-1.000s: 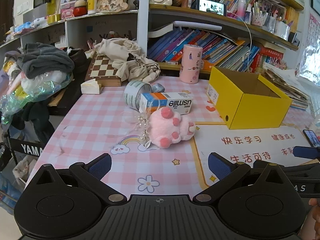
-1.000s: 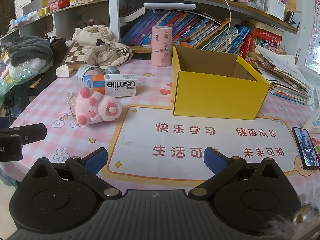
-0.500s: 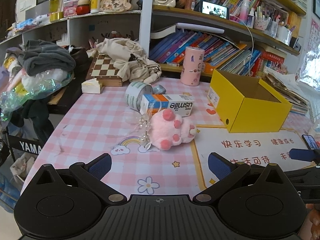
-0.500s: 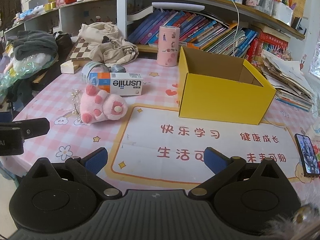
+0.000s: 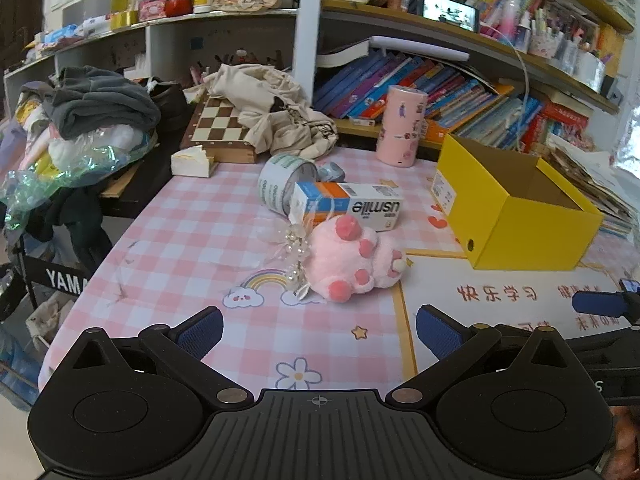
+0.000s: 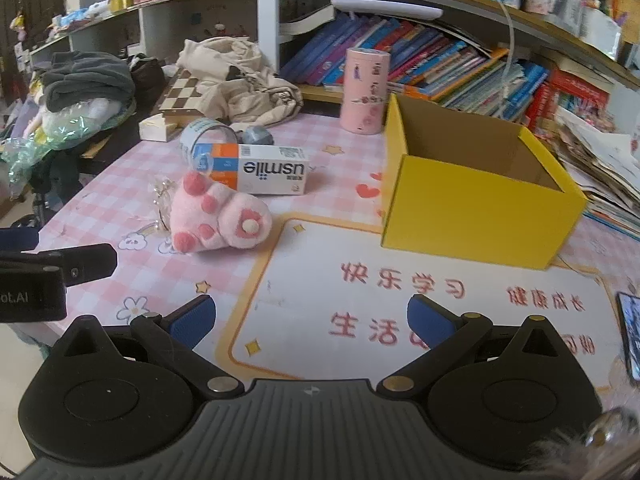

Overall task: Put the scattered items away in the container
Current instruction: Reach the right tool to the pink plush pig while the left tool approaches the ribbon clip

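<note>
1. Nothing is seen inside the yellow box [image 6: 480,184]; by that showing, the tidying has not been started.
2. Left out at ten o'clock from the right gripper [image 6: 310,322] are a pink plush paw [image 6: 218,220], a carton [image 6: 262,168] marked "usmile", a tape roll [image 6: 202,136] and a beaded trinket [image 5: 294,248].
3. Both the right and the left gripper [image 5: 320,326] are held spread wide, with nothing grasped.
4. "YAMA" is read on a stand [image 5: 60,278] at nine o'clock.
</note>
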The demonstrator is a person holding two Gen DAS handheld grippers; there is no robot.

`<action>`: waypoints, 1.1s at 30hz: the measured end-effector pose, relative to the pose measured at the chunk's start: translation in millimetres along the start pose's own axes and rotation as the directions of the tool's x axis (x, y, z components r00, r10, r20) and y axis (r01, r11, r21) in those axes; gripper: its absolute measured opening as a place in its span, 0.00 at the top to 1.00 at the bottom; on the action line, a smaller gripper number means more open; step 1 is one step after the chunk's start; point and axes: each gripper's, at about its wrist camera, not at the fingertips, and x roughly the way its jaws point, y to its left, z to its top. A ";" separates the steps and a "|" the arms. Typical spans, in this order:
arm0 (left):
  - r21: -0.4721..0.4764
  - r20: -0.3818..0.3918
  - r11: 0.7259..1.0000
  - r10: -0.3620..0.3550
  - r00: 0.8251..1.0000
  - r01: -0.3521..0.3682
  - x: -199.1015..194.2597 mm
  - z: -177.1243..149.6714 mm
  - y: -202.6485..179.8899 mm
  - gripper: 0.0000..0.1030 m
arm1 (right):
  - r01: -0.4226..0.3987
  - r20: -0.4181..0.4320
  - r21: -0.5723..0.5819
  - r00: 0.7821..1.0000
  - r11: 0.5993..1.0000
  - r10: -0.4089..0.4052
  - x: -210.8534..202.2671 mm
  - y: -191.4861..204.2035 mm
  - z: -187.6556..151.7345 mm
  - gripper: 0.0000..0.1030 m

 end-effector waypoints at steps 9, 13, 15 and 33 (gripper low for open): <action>-0.080 -0.010 0.994 0.070 0.998 -0.070 18.7 10.0 0.8 0.00 | -0.096 -0.030 -0.114 0.995 0.989 0.093 31.2 1.3 24.5 0.00; -0.106 -0.024 0.989 0.098 0.995 -0.100 27.6 13.3 -2.1 0.00 | -0.131 -0.044 -0.164 0.991 0.978 0.126 44.1 0.8 33.6 0.00; -0.121 -0.029 0.986 0.111 0.993 -0.113 30.8 14.5 -2.2 0.00 | -0.151 -0.052 -0.186 0.988 0.971 0.143 50.2 0.4 37.8 0.00; -0.209 -0.094 0.959 0.175 0.980 -0.192 65.9 29.0 5.7 0.10 | -0.340 -0.114 -0.271 0.940 0.900 0.321 108.8 5.9 61.5 0.14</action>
